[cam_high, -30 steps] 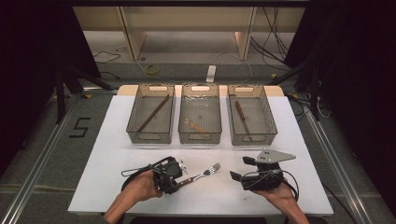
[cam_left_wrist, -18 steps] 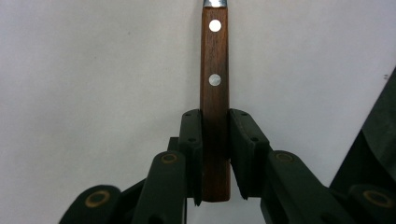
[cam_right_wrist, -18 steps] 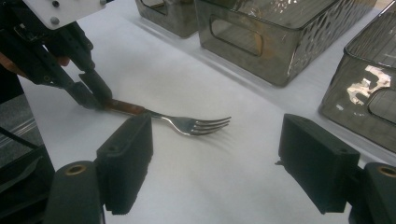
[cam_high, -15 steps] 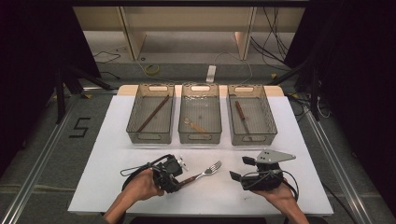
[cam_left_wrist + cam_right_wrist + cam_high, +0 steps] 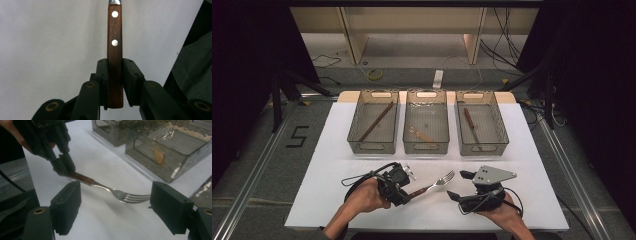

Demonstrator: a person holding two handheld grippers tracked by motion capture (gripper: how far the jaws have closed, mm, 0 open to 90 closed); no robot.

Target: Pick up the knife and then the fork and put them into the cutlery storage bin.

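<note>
Sorting looks underway: left claw [image 5: 408, 193] clamps a wooden-handled steel fork [image 5: 434, 184], not yet binned, before the middle clear plastic tray [image 5: 426, 148]; right claw [image 5: 458, 185] gapes empty beside the fork.

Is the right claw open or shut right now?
Open. In the right gripper view, the right claw has its jaws spread wide with nothing between them; the fork, held by the left claw, lies beyond.
</note>
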